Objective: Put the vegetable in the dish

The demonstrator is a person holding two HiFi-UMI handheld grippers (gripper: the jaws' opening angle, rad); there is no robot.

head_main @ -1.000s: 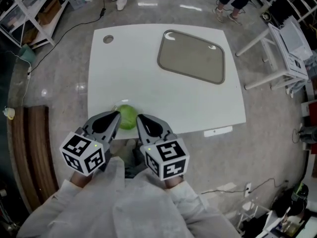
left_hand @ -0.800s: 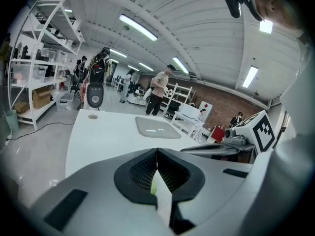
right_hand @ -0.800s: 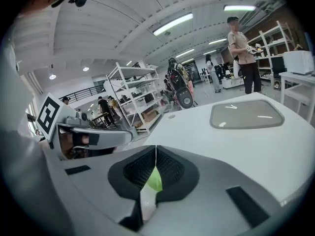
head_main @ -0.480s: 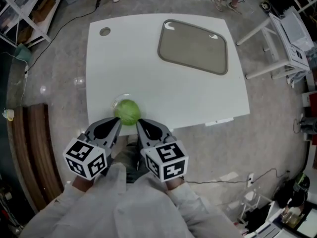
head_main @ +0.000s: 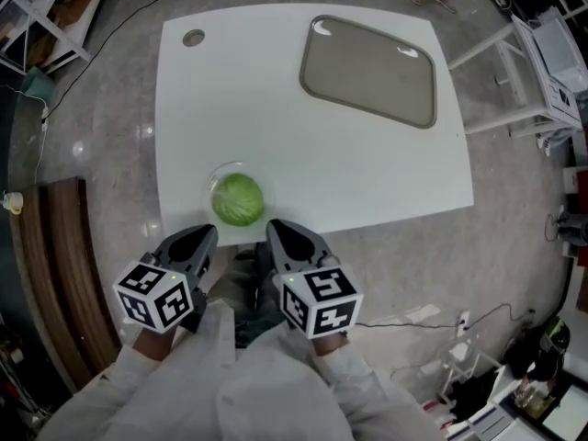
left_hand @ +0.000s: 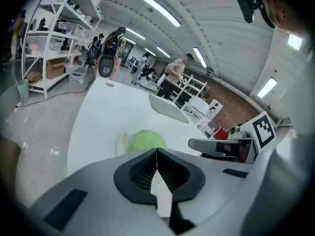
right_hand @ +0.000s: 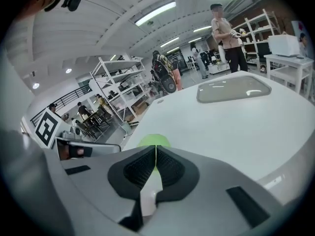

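Vegetable [head_main: 238, 200] – round, pale green, leafy-looking head – sat in the dish [head_main: 219, 172] near the front edge of the white worktop [head_main: 303, 145]. It lay just ahead of both tools, between their lines, and touched neither. The left tool [head_main: 202, 236] was pressed together with nothing in it; in the left gripper view we saw its ribbed dark pads meeting in one thin seam, with the vegetable [left_hand: 145, 140] just beyond the tips. The right tool [head_main: 277, 230] was pressed together the same way, also gripping nothing, and a green sliver of the vegetable [right_hand: 153, 140] showed above its tips. Both tools hung off the worktop's near edge, side by side and a little apart.

The dish looked clear, shallow and round – its rim showed as a faint arc round the vegetable. A rounded-rectangle tray [head_main: 369, 70], grey-beige with a glossy surface, lay well apart at the far right of the worktop. A small round grommet [head_main: 193, 38] sat in the far left corner. The worktop was smooth and matte.
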